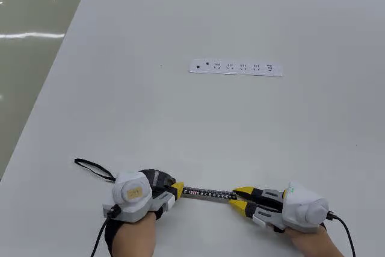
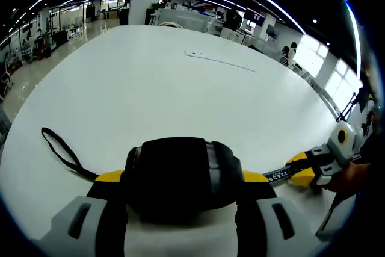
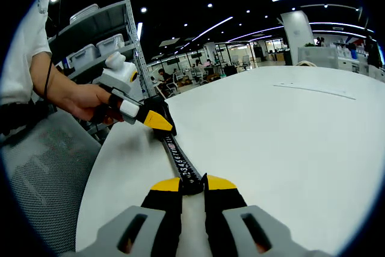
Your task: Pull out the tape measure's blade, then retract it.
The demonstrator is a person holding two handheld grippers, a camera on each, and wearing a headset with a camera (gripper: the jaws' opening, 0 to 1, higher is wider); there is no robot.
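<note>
Tape measure [image 2: 177, 176] was clamped in the left gripper [image 1: 174, 192], its blade [image 1: 207, 194] pinched at 3 o'clock by the right gripper [image 3: 192, 185]; if loosened, snap-back was risked

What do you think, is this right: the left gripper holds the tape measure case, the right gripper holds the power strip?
No. The left gripper holds the tape measure case, but the right gripper holds the blade, not the power strip; the right gripper view shows it.
</note>
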